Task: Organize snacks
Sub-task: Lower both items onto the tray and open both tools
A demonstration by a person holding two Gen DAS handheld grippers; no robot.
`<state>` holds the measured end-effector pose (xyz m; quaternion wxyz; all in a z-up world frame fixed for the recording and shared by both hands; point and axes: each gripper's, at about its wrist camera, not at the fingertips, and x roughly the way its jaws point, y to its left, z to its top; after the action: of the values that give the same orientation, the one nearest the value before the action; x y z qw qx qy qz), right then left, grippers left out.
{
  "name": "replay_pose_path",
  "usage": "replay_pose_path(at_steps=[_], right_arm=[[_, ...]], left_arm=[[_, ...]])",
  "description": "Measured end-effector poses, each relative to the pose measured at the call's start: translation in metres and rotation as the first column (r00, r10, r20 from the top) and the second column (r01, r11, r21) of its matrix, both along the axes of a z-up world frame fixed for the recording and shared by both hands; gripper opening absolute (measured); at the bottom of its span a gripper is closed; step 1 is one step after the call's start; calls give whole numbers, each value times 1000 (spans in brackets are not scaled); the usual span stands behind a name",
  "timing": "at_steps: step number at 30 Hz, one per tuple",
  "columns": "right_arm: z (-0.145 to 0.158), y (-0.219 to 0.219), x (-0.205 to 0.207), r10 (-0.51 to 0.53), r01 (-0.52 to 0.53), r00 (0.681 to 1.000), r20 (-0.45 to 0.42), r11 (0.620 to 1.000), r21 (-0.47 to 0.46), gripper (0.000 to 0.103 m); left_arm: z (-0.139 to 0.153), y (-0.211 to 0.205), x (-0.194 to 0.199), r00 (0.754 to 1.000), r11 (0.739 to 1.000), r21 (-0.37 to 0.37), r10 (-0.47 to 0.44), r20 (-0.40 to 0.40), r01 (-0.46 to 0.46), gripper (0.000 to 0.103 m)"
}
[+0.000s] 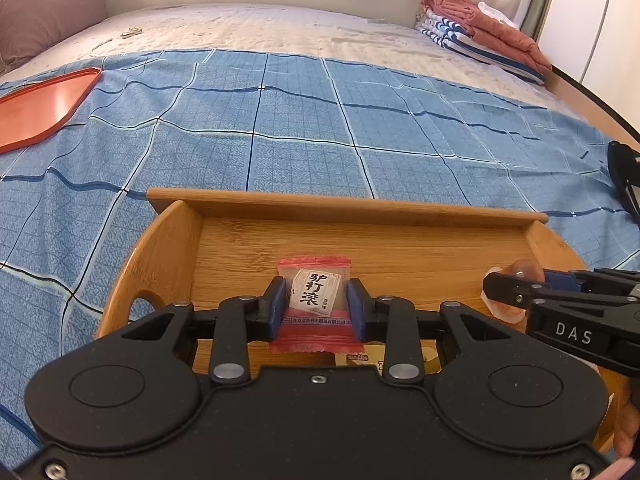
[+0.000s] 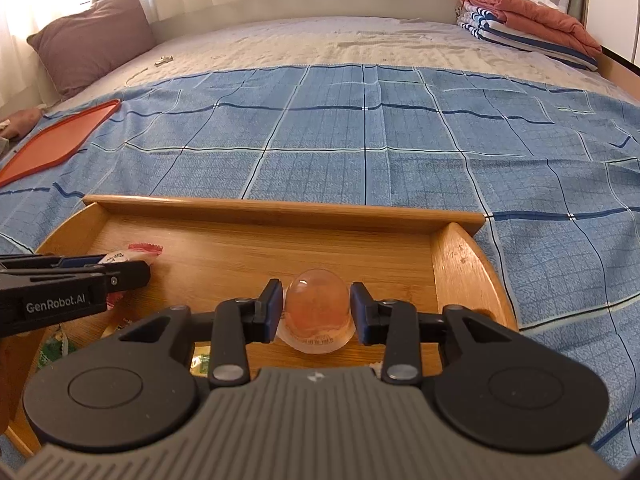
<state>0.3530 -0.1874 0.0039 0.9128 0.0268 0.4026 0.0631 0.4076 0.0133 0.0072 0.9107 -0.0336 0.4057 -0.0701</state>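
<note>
Left gripper (image 1: 316, 304) pinches my red snack packet (image 1: 314, 300), right gripper (image 2: 316, 308) clamps the jelly cup (image 2: 316, 310), both over the wooden tray (image 1: 348, 210) mid-frame, neither released, other snacks already inside.

Bed (image 2: 320, 40); blue cloth (image 2: 360, 140); wooden tray (image 2: 280, 208).

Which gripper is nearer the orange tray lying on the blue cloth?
Left. The orange tray lies far left; the left gripper is on that side, the right gripper farther right.

The tray's (image 2: 280, 210) far wall blocks the way ahead; its floor before that wall lies bare.
</note>
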Motion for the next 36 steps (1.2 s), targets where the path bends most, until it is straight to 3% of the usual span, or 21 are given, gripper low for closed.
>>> replay_pose_path(at_steps=[2,3,5,8,12,18,27,36], right_arm=[[-3,0,0,-1,1,1000,-6,1000,2,42],[-4,0,0,0,0,1000,-8,1000,4,42],[-2,0,-1,-4,4,1000,-6,1000,3,49],[8,-4,-7,-5,4,1000,15,999,35,73],[29,-6,-19,2,-4,998,55,1000,28,73],[67,-18,-47,4,-9,994,111,999,39,76],[112,-35,-112,27,-36,984,173,998,44,79],[145,-44,-184,55,-69,974,222,996,56,82]], left_arm=[[1,-2,-1,1000,1000,21,1,4,-1,38],[1,-3,-2,1000,999,37,5,8,-5,46],[3,-5,-4,1000,998,60,6,18,-7,55],[10,-6,-10,1000,999,50,3,30,-5,66],[29,-6,-22,998,999,34,0,57,-2,79],[65,-10,-56,995,999,42,-1,99,-3,84],[119,-19,-140,987,996,87,-44,156,31,87],[167,-26,-228,972,996,45,-89,218,81,89]])
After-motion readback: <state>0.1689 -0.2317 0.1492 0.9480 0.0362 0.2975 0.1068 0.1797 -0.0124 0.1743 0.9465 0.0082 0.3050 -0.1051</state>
